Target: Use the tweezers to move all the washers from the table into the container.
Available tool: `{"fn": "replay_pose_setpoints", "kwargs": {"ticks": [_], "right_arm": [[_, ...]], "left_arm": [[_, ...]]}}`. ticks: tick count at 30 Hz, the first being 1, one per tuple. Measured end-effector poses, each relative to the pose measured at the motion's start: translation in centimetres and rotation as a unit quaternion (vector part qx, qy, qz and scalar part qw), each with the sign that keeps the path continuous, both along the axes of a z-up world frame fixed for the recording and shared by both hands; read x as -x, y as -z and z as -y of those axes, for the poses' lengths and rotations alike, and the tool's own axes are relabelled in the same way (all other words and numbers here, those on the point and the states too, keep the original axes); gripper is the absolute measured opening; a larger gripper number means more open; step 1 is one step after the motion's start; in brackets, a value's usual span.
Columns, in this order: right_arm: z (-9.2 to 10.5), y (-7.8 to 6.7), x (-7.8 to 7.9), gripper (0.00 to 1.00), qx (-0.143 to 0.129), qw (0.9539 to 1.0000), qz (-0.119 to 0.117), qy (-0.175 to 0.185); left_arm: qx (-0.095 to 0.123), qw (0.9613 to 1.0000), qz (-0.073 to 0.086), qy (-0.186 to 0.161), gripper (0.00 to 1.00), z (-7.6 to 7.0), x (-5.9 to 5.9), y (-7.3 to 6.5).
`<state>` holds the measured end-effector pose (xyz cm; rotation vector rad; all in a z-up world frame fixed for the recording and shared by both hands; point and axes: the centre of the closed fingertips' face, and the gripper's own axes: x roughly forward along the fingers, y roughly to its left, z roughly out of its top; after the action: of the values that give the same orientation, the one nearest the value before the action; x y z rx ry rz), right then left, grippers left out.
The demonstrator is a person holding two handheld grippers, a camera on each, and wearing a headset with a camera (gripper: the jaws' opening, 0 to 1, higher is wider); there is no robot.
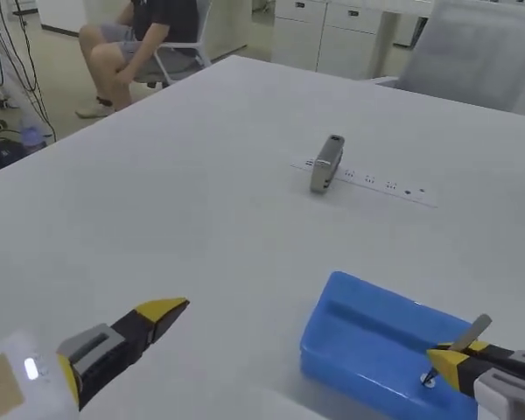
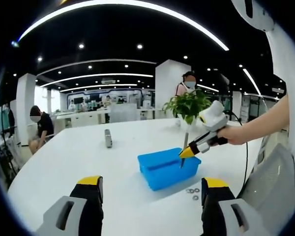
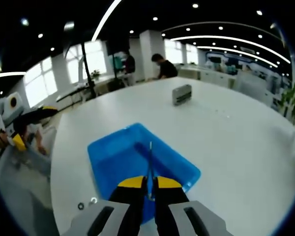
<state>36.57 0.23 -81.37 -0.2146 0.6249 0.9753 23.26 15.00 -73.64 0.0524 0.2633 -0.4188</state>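
The right tool (image 3: 150,183) is pinched shut on the tweezers (image 3: 150,160), gripping them by their upper end. In the left gripper view the tweezers stand close to upright, long axis nearly vertical, tips pointing down into the blue container (image 3: 113,157). In the head view they lean a little, with the free end up and to the right and the tips down and to the left, over the container's near right part. Something small sits at the tips, too small to tell what it is. A few washers (image 2: 191,191) lie loose on the white bench (image 1: 201,175), just beside the container's near side. The left tool (image 2: 152,184) hangs over the bench to the left, well apart from the container, its jaws wide and holding nothing. A grey block (image 1: 326,164) stands farther off on the bench.
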Motion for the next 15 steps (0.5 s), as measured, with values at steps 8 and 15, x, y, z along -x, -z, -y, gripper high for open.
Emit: {"fn": "replay_pose_setpoints", "kwargs": {"ticks": [8, 15], "right_arm": [[0.5, -1.1, 0.2, 0.04, -0.002, 0.9999, 0.016, -0.005], [0.2, -3.7, 1.8, 0.04, -0.016, 0.9992, 0.031, -0.017]], "left_arm": [[-0.003, 1.0000, -0.005, -0.002, 0.81, -0.2, 0.0, 0.4], [-0.009, 0.9999, -0.010, -0.001, 0.79, -0.4, 0.1, 0.8]]}}
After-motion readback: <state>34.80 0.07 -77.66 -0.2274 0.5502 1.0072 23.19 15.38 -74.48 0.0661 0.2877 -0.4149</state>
